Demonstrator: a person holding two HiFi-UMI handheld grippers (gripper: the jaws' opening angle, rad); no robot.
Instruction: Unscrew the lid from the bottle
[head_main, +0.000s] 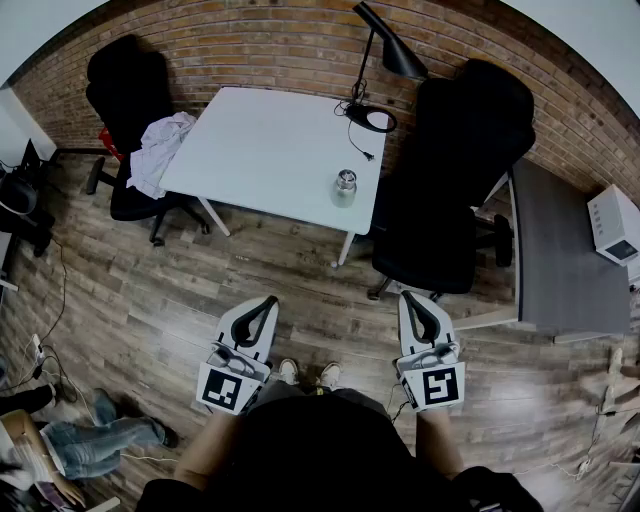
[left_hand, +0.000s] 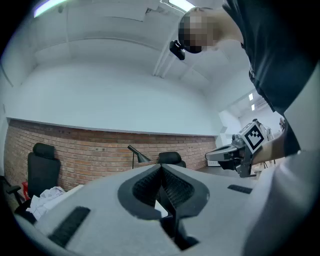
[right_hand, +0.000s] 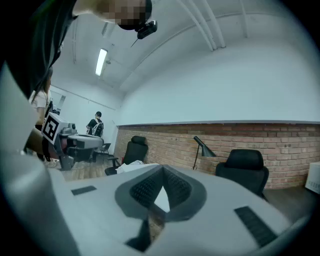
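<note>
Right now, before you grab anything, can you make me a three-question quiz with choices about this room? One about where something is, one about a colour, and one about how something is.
1. Where is the bottle?
A on the floor
B on the white table
C on a chair

2. What colour is the lamp?
A red
B yellow
C black

3. How are the left gripper and the right gripper?
A both shut and empty
B both wide open
C both holding the bottle

Answers:
1 B, it stands upright on the tabletop.
2 C, its shade and pole are black.
3 A, each gripper view shows the jaws together with nothing between them.
</note>
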